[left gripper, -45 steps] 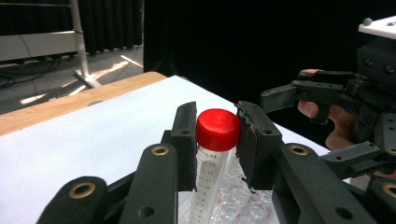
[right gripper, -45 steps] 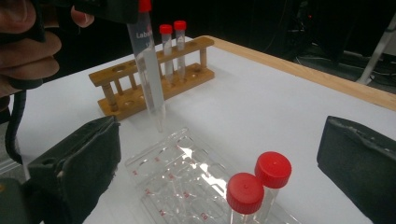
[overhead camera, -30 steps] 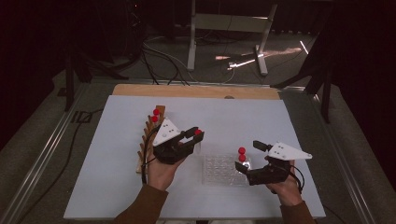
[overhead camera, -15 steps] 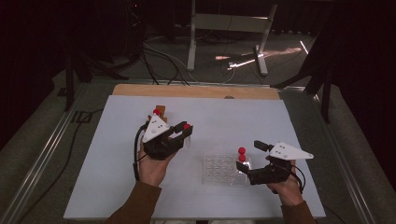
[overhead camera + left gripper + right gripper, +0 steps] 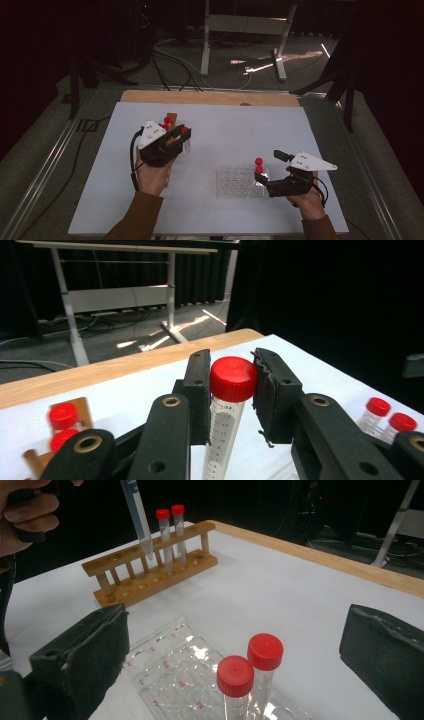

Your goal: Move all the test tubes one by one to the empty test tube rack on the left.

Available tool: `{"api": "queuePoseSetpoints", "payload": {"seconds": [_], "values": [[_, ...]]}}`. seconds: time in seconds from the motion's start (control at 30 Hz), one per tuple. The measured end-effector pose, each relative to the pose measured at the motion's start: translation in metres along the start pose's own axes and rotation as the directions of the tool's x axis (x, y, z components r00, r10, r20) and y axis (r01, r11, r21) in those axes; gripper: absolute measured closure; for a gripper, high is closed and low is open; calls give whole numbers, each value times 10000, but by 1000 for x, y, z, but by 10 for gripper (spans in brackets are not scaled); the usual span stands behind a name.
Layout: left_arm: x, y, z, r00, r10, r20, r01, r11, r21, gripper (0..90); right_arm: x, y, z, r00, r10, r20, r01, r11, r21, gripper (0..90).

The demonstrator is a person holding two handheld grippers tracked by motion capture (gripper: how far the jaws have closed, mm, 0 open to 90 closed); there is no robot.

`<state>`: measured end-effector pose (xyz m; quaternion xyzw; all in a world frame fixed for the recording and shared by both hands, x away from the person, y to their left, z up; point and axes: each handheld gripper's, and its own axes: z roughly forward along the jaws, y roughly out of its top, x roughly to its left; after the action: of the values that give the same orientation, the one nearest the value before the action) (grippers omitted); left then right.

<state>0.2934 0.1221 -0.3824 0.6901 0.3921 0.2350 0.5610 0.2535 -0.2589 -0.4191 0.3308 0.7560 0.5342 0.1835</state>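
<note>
Left gripper (image 5: 231,405) clamped on clear plastic red-capped tube (image 5: 227,415), centre-left of high view, tip hanging over wooden tube rack (image 5: 150,562) | aim: keep tube plumb, line tip with a free hole, lower gently | right gripper (image 5: 235,660) jaws apart by two capped tubes (image 5: 250,675) in clear plastic tray (image 5: 170,675), lower right.

Left gripper (image 5: 176,138) carried tube (image 5: 184,136) away from plate (image 5: 235,181), over rack (image 5: 170,120)
</note>
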Motion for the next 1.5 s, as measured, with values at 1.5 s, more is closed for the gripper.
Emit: {"api": "queuePoseSetpoints", "payload": {"seconds": [1.5], "values": [[47, -10, -7, 9807, 90, -1953, -74, 9999, 87, 708, -1, -1, -1, 10000, 58, -32, -58, 10000, -73, 0]]}}
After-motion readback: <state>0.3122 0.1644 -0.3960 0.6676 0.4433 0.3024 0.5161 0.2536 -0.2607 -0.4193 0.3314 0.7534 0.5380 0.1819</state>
